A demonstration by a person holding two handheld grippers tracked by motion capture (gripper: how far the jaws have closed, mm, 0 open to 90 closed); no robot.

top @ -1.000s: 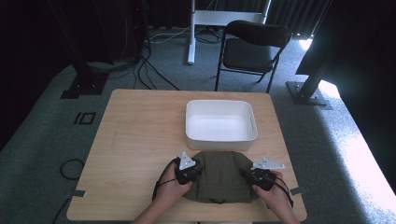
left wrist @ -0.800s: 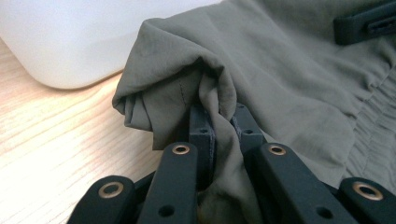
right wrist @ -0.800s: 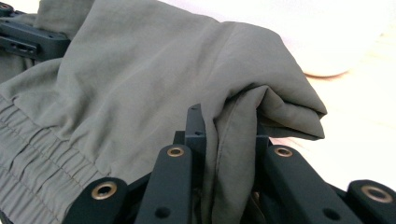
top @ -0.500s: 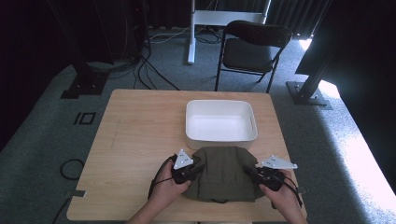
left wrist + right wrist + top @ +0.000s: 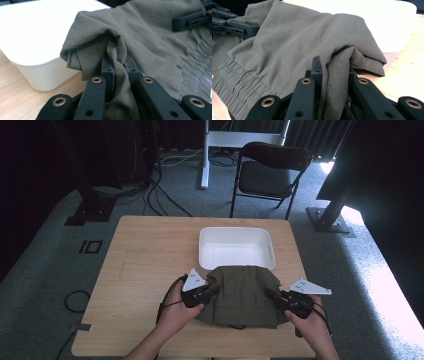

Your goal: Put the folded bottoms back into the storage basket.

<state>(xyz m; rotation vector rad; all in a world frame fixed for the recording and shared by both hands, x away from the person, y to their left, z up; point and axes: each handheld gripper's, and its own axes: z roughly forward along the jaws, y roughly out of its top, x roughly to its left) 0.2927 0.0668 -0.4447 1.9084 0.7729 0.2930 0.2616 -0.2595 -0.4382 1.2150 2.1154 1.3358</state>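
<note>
Two grippers are clamped on an olive garment point(image 5: 242, 292): its left edge is pinched by the left gripper point(image 5: 210, 292), its right edge by the right gripper point(image 5: 272, 295), just before a white bin point(image 5: 235, 232) on the table point(image 5: 145, 250).

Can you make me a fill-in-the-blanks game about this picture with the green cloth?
1. The folded cloth is olive ____.
2. Behind the cloth stands a white ____ with nothing inside.
3. The left gripper and the right gripper each have their jaws ____ on a side of the cloth.
4. Beyond the table, a black ____ stands on the carpet.

Missing words: green; tub; shut; chair
</note>
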